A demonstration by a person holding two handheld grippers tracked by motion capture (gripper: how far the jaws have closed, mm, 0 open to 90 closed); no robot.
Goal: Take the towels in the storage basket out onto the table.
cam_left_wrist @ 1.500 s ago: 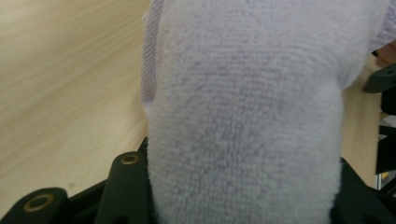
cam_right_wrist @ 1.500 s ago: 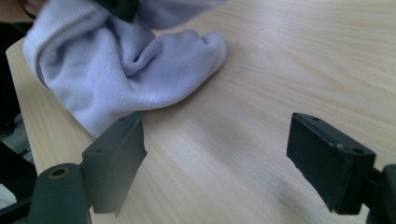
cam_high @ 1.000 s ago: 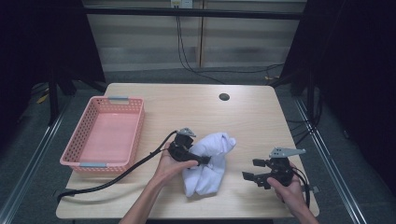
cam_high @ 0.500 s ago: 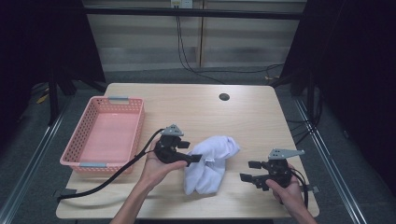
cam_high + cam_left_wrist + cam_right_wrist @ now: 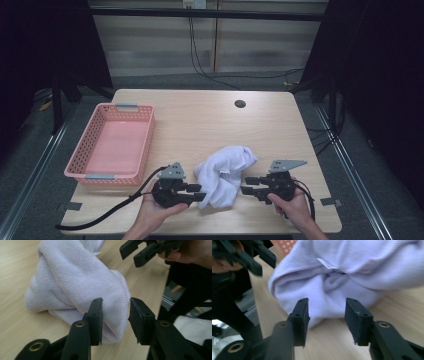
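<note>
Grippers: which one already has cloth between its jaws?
The left gripper: a fold of the white cloth sits between its closing jaws. The right gripper stops short.

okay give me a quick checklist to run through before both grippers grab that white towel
1. Left gripper around a fold of the white towel: ok; jaws have just been closing, pads not yet pressing.
2. Right gripper lined up on the towel: ok; jaws have just been closing, cloth lies just ahead.
3. Grippers apart from each other: ok.
4. Pink basket ready to receive: ok.
5. Cable off the towel: ok.
</note>
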